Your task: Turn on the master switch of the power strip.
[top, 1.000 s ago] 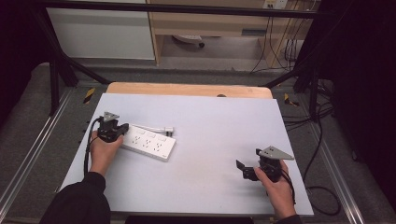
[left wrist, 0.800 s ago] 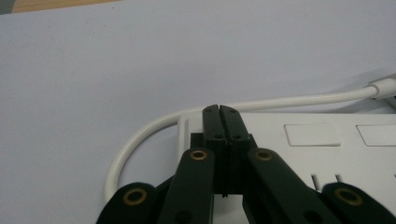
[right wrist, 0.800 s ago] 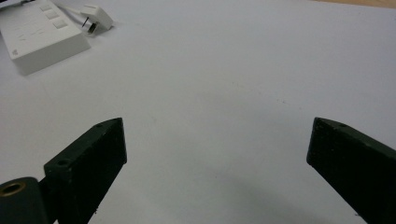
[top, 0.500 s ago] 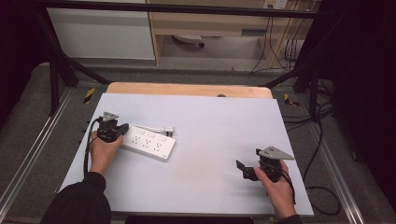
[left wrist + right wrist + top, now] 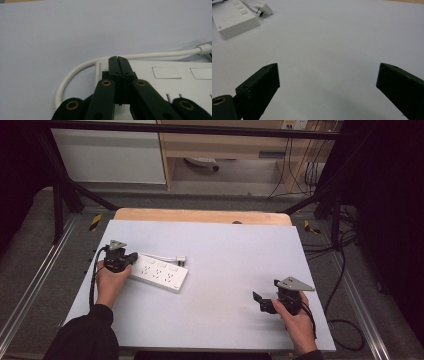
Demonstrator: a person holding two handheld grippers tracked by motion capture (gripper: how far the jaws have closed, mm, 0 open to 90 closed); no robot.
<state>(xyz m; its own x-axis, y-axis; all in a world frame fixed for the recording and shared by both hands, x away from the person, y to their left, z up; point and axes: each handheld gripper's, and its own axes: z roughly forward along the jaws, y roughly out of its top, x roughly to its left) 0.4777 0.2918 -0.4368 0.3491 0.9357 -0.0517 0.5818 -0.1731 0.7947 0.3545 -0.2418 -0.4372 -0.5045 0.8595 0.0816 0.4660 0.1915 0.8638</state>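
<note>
— Grey table point(image 5: 220, 250), that's the biggest thing you have. What sits on it?

— A white power strip point(image 5: 159, 272). It lies flat on your left side of the table, a bit slanted.

— Where is your left gripper point(image 5: 131, 257)?

— Right at the left end of the strip, with your left hand point(image 5: 111, 282) behind it. In the left gripper view its two black jaws are pressed tight together, with nothing between them. The tips sit over the end of the strip point(image 5: 160, 80), but you cannot tell if they touch it.

— And your right gripper point(image 5: 261, 301)?

— Well apart from the strip, near the right front of the table, in your right hand point(image 5: 299, 320). In the right gripper view its jaws are spread wide, with bare table point(image 5: 332, 50) between them.

— What about the cord point(image 5: 75, 72)?

— It is white and thin. It comes out of the strip's left end, bends round, and runs along the far side of the strip.

— Anything smaller?

— The white plug point(image 5: 264, 8), at the end of the cord, lying on the table just beside the strip point(image 5: 234, 18).
</note>
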